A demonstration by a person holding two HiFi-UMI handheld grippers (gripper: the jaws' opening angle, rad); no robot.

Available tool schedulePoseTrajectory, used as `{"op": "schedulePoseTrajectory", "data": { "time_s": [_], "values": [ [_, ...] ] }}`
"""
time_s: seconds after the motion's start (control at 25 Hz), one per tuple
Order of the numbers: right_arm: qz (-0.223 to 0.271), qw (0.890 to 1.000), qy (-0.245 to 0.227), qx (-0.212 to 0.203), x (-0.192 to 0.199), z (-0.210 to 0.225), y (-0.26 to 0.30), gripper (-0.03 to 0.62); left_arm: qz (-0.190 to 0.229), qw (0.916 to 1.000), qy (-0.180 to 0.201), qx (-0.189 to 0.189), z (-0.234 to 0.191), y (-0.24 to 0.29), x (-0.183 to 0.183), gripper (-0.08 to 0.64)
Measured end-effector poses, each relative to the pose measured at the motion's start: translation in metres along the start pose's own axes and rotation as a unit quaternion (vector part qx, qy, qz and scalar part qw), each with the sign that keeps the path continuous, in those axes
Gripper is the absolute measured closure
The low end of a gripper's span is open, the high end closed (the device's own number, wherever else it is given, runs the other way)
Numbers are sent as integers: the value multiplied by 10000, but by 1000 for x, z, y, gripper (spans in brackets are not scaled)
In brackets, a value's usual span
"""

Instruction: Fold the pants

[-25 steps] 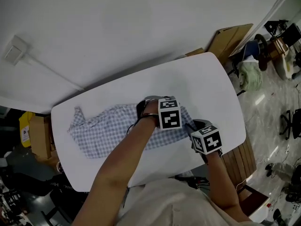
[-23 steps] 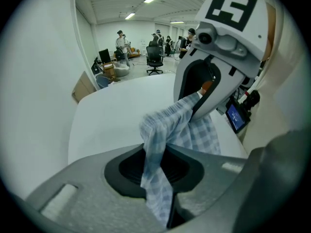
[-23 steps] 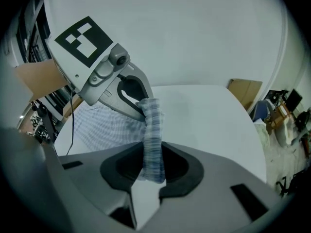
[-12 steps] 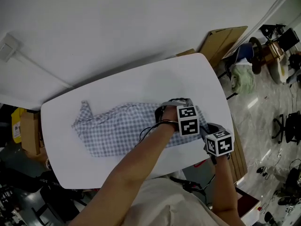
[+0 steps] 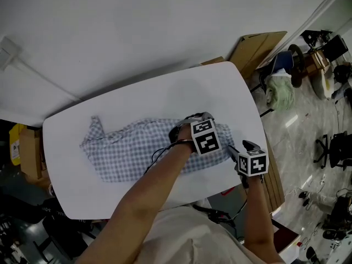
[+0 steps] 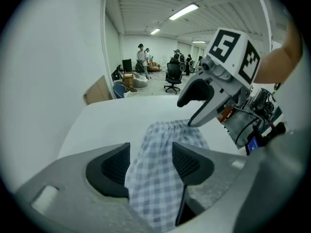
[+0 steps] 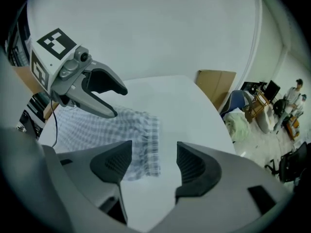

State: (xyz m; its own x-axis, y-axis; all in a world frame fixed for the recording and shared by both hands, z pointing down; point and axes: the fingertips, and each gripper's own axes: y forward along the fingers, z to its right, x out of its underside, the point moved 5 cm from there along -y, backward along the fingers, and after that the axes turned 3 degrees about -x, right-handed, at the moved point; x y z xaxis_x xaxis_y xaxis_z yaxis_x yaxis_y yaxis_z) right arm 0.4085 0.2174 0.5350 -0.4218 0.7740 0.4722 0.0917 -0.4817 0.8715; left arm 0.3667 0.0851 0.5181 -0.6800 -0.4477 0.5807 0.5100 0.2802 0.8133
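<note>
Blue-and-white checked pants [image 5: 137, 147] lie stretched left to right across the white table [image 5: 165, 98]. My left gripper [image 5: 190, 124] stands over their right end. In the left gripper view, my left gripper [image 6: 150, 161] has just been opening its jaws. The checked cloth [image 6: 160, 178] lies loose between the wide-apart pads. My right gripper [image 5: 242, 147] is at the near right by the table's edge. It [image 7: 148, 161] has also just been opening. The gathered waistband [image 7: 153, 140] lies on the table below its left jaw, and nothing is pinched.
Cardboard boxes [image 5: 258, 45] lean at the table's far right corner. A green bundle [image 5: 279, 91] lies on the floor beside them, with office chairs [image 5: 330, 147] further right. A wooden piece [image 5: 273, 180] sits under the table's right end. Several people stand far off [image 6: 143, 57].
Both grippers have shifted toward the table's right end, and the pants' right end went with them. The cloth now lies longer across the table.
</note>
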Motion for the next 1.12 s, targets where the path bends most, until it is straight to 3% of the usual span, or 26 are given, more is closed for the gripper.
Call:
{"op": "schedulePoseTrajectory", "data": {
  "time_s": [0.24,0.48,0.72,0.96,1.12],
  "values": [
    [378,9966,-730,100,-41,-8,4,307,60,9993,-372,43,4,-13,18,302],
    [545,9847,-1605,-402,-91,-59,19,308,431,9931,-1083,-115,-2,-40,39,302],
    [486,9672,-2099,-1346,-119,-123,24,321,861,9751,-1996,-429,-13,-86,75,305],
    [502,9499,-2555,-1726,-138,-176,28,413,874,9578,-2630,-768,-15,-124,121,330],
    [564,9338,-2891,-2032,-145,-213,31,448,919,9411,-3066,-1089,-3,-153,151,385]
  ]
}}
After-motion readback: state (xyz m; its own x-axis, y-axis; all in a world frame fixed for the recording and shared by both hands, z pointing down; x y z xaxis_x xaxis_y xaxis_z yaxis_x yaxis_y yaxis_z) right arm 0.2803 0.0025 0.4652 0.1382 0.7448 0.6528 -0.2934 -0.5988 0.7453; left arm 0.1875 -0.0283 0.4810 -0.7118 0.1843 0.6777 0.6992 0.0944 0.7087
